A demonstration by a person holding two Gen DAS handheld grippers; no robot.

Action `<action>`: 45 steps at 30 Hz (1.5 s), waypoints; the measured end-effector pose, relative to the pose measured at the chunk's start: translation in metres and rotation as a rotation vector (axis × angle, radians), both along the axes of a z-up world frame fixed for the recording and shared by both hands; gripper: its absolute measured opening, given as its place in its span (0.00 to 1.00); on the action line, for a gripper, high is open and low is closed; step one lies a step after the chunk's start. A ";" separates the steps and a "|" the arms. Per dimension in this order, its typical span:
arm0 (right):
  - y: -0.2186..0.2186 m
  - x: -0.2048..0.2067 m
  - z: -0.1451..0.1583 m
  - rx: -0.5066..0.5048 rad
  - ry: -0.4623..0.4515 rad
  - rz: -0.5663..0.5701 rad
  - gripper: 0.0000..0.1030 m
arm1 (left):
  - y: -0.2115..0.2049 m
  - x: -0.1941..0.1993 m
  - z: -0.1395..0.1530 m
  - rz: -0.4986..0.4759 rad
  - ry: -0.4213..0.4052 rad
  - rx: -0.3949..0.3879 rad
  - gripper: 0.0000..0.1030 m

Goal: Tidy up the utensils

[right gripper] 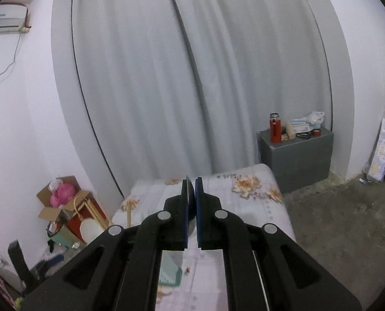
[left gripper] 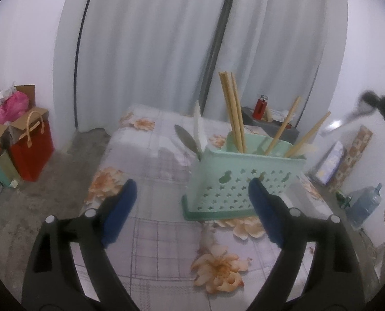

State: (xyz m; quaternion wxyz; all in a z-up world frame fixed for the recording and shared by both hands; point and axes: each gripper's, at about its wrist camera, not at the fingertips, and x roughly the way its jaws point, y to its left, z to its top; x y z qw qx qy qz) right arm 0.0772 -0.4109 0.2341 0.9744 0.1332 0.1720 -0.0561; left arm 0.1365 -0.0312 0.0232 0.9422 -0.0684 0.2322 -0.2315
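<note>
**Tipping risk at the caddy**

Sorting is underway: green caddy (left gripper: 244,178) stands on table (left gripper: 151,235) w/ chopsticks (left gripper: 233,111) upright inside, just past left tool (left gripper: 192,191), jaws spread, nothing held. Right tool (right gripper: 191,189) clenched, apparently on a thin dark utensil. Caddy could be knocked over if clipped from 3 o'clock.
</note>
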 end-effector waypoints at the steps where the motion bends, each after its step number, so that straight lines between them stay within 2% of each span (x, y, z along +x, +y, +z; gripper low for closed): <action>1: 0.002 0.010 -0.001 -0.006 0.006 0.009 0.05 | -0.001 0.000 -0.001 -0.005 -0.002 0.001 0.82; 8: 0.028 0.063 -0.026 -0.031 0.090 0.083 0.05 | -0.001 -0.003 -0.009 -0.031 -0.001 0.022 0.83; 14: 0.053 0.083 -0.058 -0.069 0.186 0.133 0.05 | -0.006 0.000 -0.018 -0.068 -0.012 0.028 0.83; 16: 0.061 0.088 -0.068 -0.083 0.218 0.157 0.07 | -0.009 0.003 -0.021 -0.082 -0.014 0.031 0.83; 18: 0.070 0.097 -0.082 -0.074 0.265 0.226 0.09 | -0.011 0.006 -0.023 -0.099 -0.015 0.023 0.83; 19: 0.072 0.098 -0.086 -0.065 0.276 0.248 0.13 | -0.012 0.007 -0.024 -0.108 -0.014 0.017 0.83; 20: 0.072 0.099 -0.089 -0.050 0.285 0.275 0.18 | -0.012 0.008 -0.024 -0.116 -0.015 0.011 0.83; 22: 0.069 0.096 -0.091 -0.019 0.270 0.278 0.48 | -0.014 0.012 -0.026 -0.131 -0.019 0.001 0.83; 28: 0.026 0.070 -0.086 0.193 0.121 0.292 0.59 | -0.021 0.023 -0.028 -0.171 -0.044 0.005 0.84; 31: 0.007 0.068 -0.106 0.291 0.144 0.294 0.60 | -0.030 0.032 -0.030 -0.204 -0.042 0.019 0.85; 35: -0.004 0.065 -0.150 0.445 0.198 0.337 0.60 | -0.043 0.046 -0.035 -0.258 -0.027 0.034 0.85; 37: -0.003 0.060 -0.165 0.469 0.201 0.357 0.60 | -0.050 0.052 -0.037 -0.271 -0.018 0.052 0.85; 40: 0.010 0.057 -0.181 0.378 0.237 0.402 0.61 | -0.058 0.061 -0.042 -0.285 -0.003 0.077 0.85; 41: 0.019 0.060 -0.186 0.321 0.273 0.426 0.61 | -0.059 0.064 -0.043 -0.288 0.001 0.083 0.85; 45: 0.040 0.074 -0.200 0.212 0.342 0.509 0.63 | -0.065 0.073 -0.048 -0.301 0.016 0.113 0.85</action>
